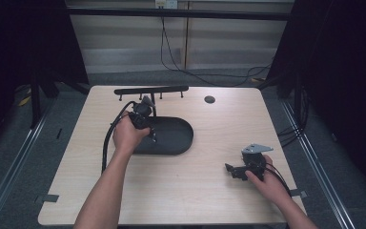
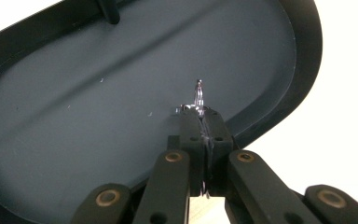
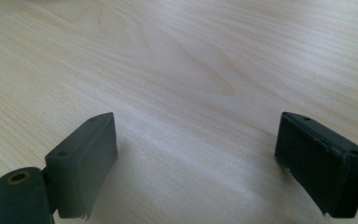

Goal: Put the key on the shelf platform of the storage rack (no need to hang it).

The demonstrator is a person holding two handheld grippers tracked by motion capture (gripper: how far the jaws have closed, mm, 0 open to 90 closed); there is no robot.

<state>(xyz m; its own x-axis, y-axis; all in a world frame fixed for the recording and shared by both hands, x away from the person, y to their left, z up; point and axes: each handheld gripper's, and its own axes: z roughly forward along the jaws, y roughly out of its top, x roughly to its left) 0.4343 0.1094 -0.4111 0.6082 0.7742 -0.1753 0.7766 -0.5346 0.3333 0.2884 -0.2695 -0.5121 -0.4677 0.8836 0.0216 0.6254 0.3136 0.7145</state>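
A black oval tray (image 2: 98, 102) forms the base of a stand with a thin post and a black crossbar (image 1: 151, 89). My left gripper (image 2: 201, 114) hovers over the tray's near rim, shut on a small silver wire piece (image 2: 198, 93), a ring or hook that sticks out past the tips. From above, the left gripper (image 1: 147, 130) sits over the left half of the tray (image 1: 178, 138). My right gripper (image 1: 231, 170) rests low on the table at the front right. Its jaws stand wide apart, and bare wood lies between them in the right gripper view (image 3: 196, 149).
A round dark cable hole (image 1: 209, 99) lies in the tabletop behind the tray. Small pegs hang under the crossbar. Light wood (image 1: 209, 191) stretches between the tray and the front edge. Cables trail on the floor beyond the table.
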